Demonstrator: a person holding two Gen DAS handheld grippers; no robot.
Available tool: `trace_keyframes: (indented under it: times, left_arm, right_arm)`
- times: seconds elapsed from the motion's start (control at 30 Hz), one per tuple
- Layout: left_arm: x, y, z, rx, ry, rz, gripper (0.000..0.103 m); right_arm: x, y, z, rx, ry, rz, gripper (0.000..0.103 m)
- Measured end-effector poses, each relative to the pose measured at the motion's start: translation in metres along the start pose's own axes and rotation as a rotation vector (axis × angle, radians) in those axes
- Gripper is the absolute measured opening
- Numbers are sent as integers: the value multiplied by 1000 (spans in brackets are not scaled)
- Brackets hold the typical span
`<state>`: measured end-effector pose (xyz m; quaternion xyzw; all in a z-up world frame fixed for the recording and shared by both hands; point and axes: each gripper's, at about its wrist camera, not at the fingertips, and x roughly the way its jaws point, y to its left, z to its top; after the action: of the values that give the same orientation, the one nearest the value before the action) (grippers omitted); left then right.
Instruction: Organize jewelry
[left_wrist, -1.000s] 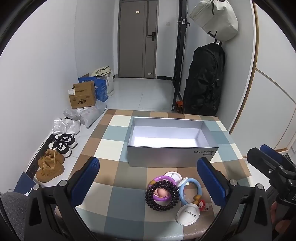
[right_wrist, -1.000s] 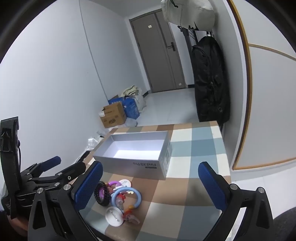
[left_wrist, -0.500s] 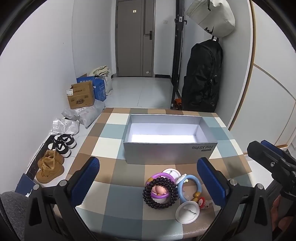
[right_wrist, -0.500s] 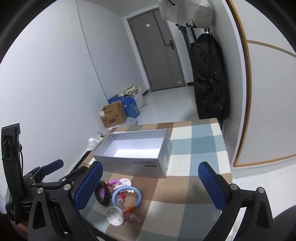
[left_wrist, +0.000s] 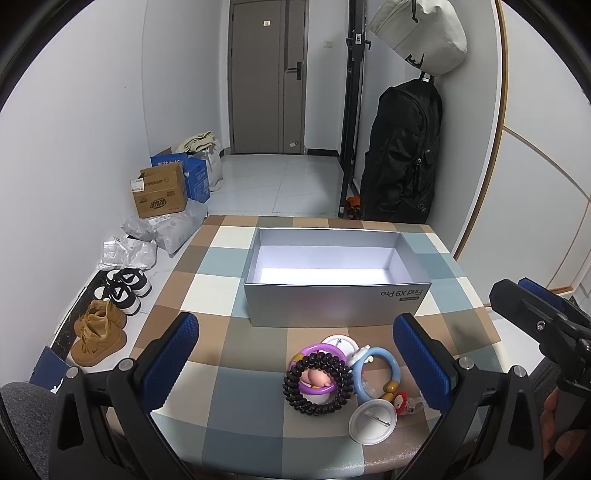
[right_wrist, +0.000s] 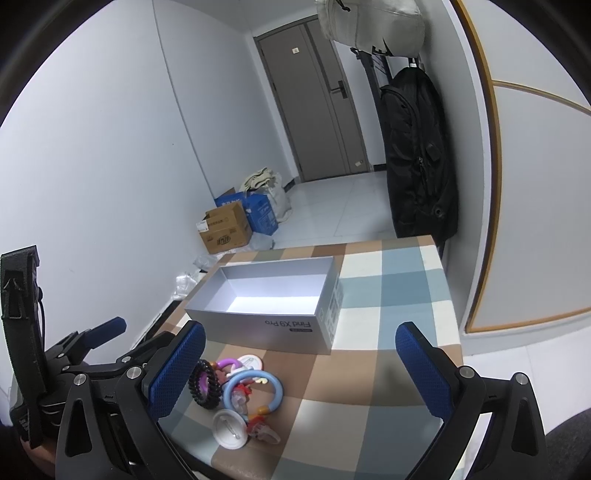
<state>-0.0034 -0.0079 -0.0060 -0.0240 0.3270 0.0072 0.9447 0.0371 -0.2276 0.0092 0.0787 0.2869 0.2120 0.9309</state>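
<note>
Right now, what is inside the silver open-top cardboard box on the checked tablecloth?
Nothing visible: the silver open-top cardboard box shows only its bare white floor. The near wall hides a thin strip of floor behind it. The jewelry pile lies outside, in front.

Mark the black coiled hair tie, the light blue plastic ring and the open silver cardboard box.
black coiled hair tie (left_wrist: 295, 392): left wrist view, lower-left of its coil.
light blue plastic ring (left_wrist: 393, 363): left wrist view, right side of hoop.
open silver cardboard box (left_wrist: 332, 304): left wrist view, near outer wall.
</note>
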Motion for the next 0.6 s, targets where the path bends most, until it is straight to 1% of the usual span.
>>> trace_keyframes:
  times: [0.6]
  left_arm:
    - [3, 0, -1, -5, 15, -5, 102]
  right_arm:
    - [1, 0, -1, 7, 15, -8, 103]
